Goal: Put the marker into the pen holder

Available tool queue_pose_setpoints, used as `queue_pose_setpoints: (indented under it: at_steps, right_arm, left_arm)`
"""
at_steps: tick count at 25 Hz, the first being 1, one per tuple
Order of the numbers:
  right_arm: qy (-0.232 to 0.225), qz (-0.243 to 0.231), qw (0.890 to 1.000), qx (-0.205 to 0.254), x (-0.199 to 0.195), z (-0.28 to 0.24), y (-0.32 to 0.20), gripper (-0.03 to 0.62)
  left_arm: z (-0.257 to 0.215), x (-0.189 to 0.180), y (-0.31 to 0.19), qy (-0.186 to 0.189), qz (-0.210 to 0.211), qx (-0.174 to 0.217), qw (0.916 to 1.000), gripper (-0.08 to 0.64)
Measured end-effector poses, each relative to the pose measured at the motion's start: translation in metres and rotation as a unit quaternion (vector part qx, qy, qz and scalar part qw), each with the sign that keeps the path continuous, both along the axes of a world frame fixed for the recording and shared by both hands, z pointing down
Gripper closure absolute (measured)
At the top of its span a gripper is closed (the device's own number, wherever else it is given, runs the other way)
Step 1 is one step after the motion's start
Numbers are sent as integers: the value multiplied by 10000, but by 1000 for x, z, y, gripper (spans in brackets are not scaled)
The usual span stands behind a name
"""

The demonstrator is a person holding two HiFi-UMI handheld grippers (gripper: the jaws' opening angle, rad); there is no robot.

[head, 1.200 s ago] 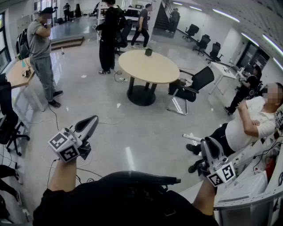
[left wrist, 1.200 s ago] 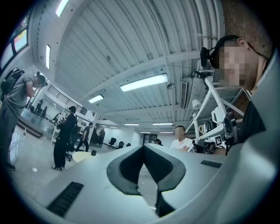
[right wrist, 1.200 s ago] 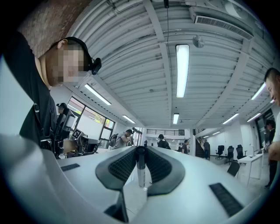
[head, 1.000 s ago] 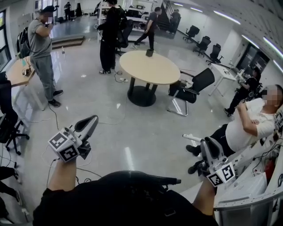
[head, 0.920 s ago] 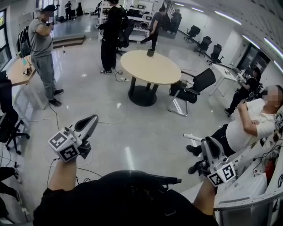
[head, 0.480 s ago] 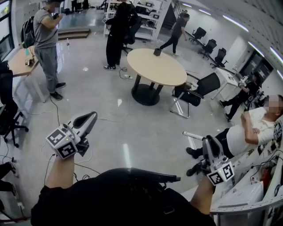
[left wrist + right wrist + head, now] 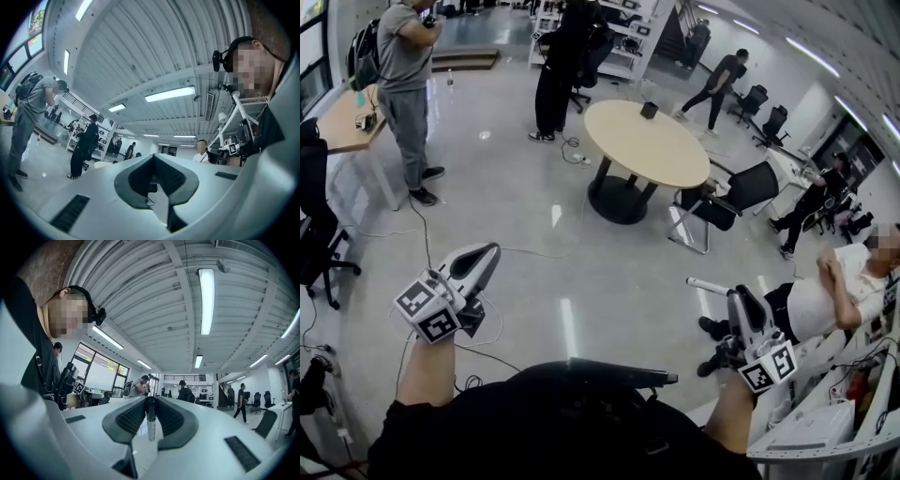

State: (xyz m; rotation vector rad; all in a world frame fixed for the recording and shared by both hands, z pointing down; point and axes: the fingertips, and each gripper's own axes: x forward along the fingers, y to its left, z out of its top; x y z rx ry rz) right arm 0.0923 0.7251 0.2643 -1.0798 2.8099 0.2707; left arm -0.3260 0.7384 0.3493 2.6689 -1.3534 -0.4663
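A white marker (image 7: 705, 283) with a dark cap sticks out to the left of my right gripper (image 7: 736, 296), which is shut on it at the lower right of the head view. In the right gripper view the marker (image 7: 150, 423) stands upright between the pads, near the tips of the right gripper (image 7: 151, 401). My left gripper (image 7: 485, 253) is held up at the lower left, and in the left gripper view the left gripper (image 7: 152, 159) is shut with nothing in it. A small dark container (image 7: 649, 110) stands on the far round table (image 7: 666, 155).
A black office chair (image 7: 741, 192) stands right of the round table. Several people stand at the back (image 7: 405, 84), and one sits reclined at the right (image 7: 825, 300). Cables (image 7: 427, 248) trail over the floor. A wooden desk (image 7: 342, 122) is at the left, a white desk (image 7: 825, 427) at the lower right.
The head view has swung, so the round table sits further right and lower. A person in the background has walked to the right. Both grippers keep their pose and hold.
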Motion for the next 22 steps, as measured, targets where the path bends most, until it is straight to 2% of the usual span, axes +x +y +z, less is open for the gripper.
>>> queue_pose_setpoints:
  at_steps: [4,12,16,22]
  right_arm:
    - [163,-73,9998,-80,-13,1,-32,514]
    - [48,-196,9998,27,24,19,-84,514]
    - [-93,-393,9991,93,67,20,-131,514]
    - [-128,-586,9978,272,155,15,-197,514]
  left_arm:
    - [4,-6,-31,54,-25,-135,9999,557]
    - [6,37,-71,-195,-70,-182,9996,557]
    - [-12,80,-104,-337,-277,-71,9990,557]
    - [-29,183,-163,-501,-281,23,9983,557]
